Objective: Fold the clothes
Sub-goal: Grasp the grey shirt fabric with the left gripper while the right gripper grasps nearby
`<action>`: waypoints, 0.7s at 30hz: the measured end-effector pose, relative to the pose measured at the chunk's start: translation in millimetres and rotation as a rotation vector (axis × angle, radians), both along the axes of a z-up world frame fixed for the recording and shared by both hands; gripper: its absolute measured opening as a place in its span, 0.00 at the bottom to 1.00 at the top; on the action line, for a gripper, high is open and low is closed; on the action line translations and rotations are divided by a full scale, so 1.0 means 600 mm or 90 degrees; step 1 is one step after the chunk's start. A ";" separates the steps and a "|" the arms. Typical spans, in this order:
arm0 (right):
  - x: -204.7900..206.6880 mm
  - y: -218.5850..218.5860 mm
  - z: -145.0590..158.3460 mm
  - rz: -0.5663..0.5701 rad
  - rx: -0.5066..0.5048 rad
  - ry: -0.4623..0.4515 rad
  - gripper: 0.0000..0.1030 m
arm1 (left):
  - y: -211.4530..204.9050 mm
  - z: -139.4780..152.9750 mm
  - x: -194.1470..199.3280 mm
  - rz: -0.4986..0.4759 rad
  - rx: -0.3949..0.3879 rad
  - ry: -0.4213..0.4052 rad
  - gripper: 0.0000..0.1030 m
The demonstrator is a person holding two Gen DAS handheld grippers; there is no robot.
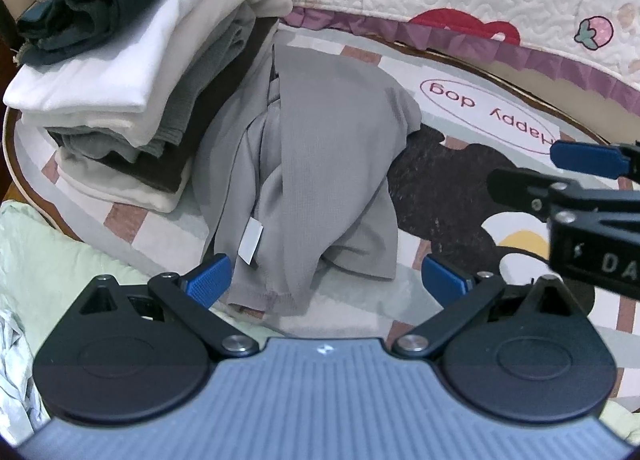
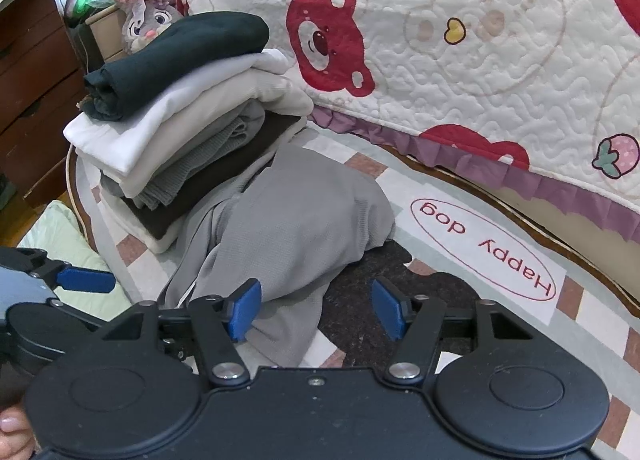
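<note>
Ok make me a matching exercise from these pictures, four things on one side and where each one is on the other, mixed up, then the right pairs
Things:
1. dark green garment
2. crumpled grey garment
3. plush toy
4. left claw

Places:
A. behind the folded stack, beside the wooden drawers
B. open, at the near hem of the grey cloth
C. on top of the folded stack
D. loose on the mat, against the stack's right side

Pairs: 1-C, 2-D, 3-A, 4-B

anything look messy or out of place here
Yes: the grey garment lies crumpled on the mat, unfolded, its white label showing, bunched against the folded stack. The stack leans, its layers stepped unevenly.
</note>
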State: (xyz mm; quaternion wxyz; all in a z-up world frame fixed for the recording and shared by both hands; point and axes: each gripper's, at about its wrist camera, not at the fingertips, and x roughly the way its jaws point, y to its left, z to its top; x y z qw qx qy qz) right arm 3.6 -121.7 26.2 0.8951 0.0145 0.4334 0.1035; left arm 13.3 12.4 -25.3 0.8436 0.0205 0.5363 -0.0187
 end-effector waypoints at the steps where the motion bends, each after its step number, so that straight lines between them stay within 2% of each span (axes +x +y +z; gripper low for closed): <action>1: 0.001 -0.003 -0.002 0.002 0.008 -0.005 0.68 | 0.002 -0.006 0.007 -0.003 0.004 0.000 1.00; 3: 0.003 -0.015 -0.006 -0.002 0.035 -0.012 0.74 | 0.007 -0.019 0.024 -0.013 0.013 -0.001 1.00; 8: 0.012 -0.044 -0.010 -0.023 0.100 -0.029 0.74 | 0.019 -0.051 0.066 -0.038 0.035 -0.005 0.98; 11: 0.019 -0.057 -0.015 -0.028 0.130 -0.035 0.74 | 0.038 -0.057 0.093 -0.030 0.033 -0.013 0.98; 15: 0.050 -0.059 -0.053 -0.025 0.156 0.000 0.74 | 0.057 -0.076 0.126 0.003 0.025 -0.030 0.96; 17: 0.081 -0.055 -0.082 -0.030 0.178 0.039 0.74 | 0.051 -0.106 0.131 -0.009 0.038 -0.036 0.94; 18: 0.098 -0.058 -0.096 -0.049 0.217 0.059 0.74 | 0.048 -0.122 0.132 -0.017 0.046 -0.037 0.91; 19: 0.112 -0.062 -0.109 -0.073 0.272 0.077 0.74 | 0.045 -0.136 0.130 -0.025 0.054 -0.035 0.78; 20: 0.126 -0.062 -0.120 -0.085 0.331 0.096 0.74 | 0.046 -0.146 0.126 -0.021 0.054 -0.043 0.71; 21: 0.135 -0.057 -0.127 -0.087 0.367 0.106 0.74 | 0.049 -0.155 0.121 -0.013 0.052 -0.054 0.71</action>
